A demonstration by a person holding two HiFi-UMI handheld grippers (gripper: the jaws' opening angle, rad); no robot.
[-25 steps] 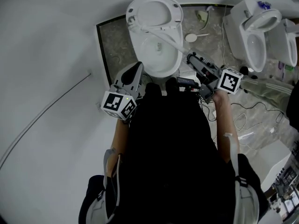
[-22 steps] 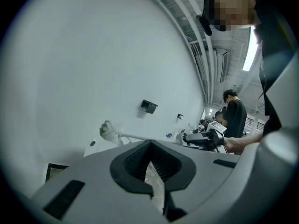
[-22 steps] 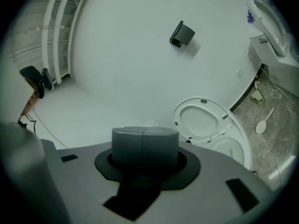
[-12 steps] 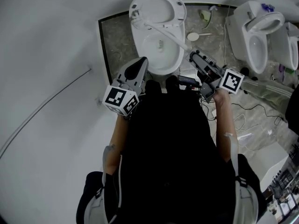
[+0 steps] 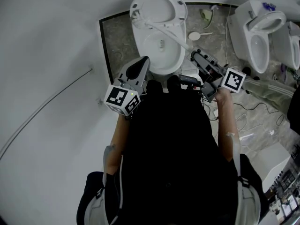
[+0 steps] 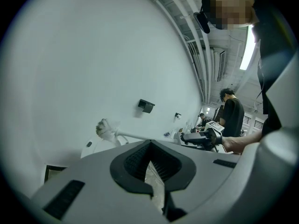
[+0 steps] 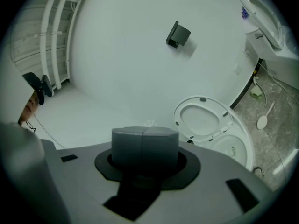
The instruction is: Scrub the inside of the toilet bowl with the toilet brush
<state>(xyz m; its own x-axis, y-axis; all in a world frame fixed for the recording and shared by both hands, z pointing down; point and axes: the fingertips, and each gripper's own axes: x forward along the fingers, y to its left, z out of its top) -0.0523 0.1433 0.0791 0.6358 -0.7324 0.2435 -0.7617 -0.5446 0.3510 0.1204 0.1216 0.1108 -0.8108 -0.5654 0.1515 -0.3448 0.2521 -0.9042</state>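
Note:
A white toilet (image 5: 161, 55) stands with its seat and lid (image 5: 157, 8) raised. My right gripper (image 5: 193, 54) is shut on the end of the white toilet brush handle (image 5: 166, 34). The handle slants across the bowl, and the brush head (image 5: 135, 15) is up by the bowl's rear left rim. In the left gripper view the brush head (image 6: 104, 129) hangs in the air before the wall. My left gripper (image 5: 144, 62) sits shut and empty at the bowl's front left rim. In the right gripper view only a few bristles (image 7: 149, 123) show over the jaws; the toilet (image 7: 236, 146) lies to their right.
Two more white toilets (image 5: 257, 32) (image 5: 290, 41) stand at the right. On the stone floor lie a white round-headed tool (image 5: 193, 35) and loose cables (image 5: 243, 114). A curved white wall (image 5: 51, 55) closes the left side, with a black box (image 6: 145, 106) on it. People (image 6: 231, 113) stand far off.
My left gripper has edged up toward the bowl's front left rim. The right gripper and the brush have hardly moved.

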